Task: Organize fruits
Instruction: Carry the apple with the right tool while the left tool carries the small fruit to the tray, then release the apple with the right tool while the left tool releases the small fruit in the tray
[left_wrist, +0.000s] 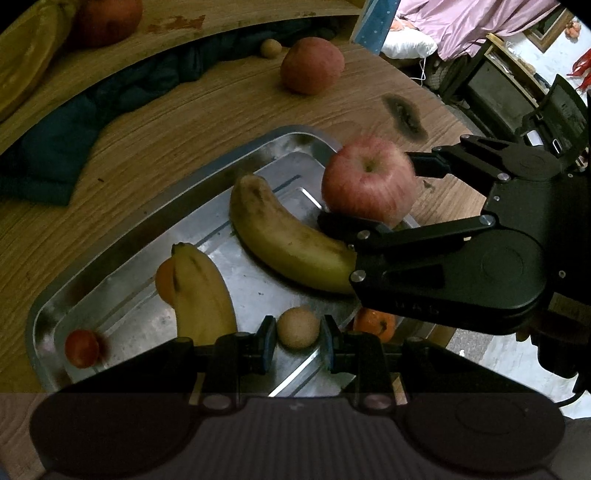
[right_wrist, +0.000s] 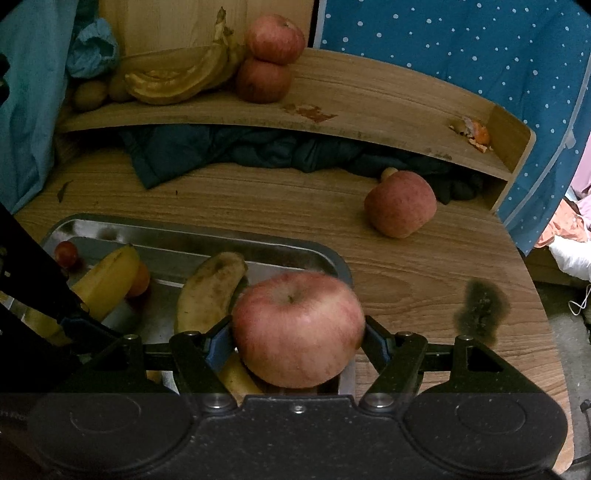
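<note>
Landmark: steel tray on the wooden table.

Right tongs: closed on a red-pink apple, one finger on each flank, stem up. Apple sits over the tray's right end, just inside the right rim; whether it touches the tray floor, cannot tell. Seen from the left wrist view, the same apple is held by the right tongs at the tray's far corner.

Left tongs: parted, at the tray's near edge, with a small tan round fruit between the fingers. Gap visible on both sides; not clamped.

In tray: spotted banana lying across the middle, its end under the right tongs; second banana nearer the left end, lying over an orange fruit; small red fruit in the left corner; tangerine at the tray's near right edge. Bare tray floor mainly along the far rim.

Beyond tray: open table to the right and behind. A dark scorch mark lies right of the tray. One loose apple stands well behind the tray, with a small tan fruit just behind it. Dark cloth fills the gap under the raised shelf.

On shelf: two stacked apples, a banana bunch, peel scraps at its right end.
</note>
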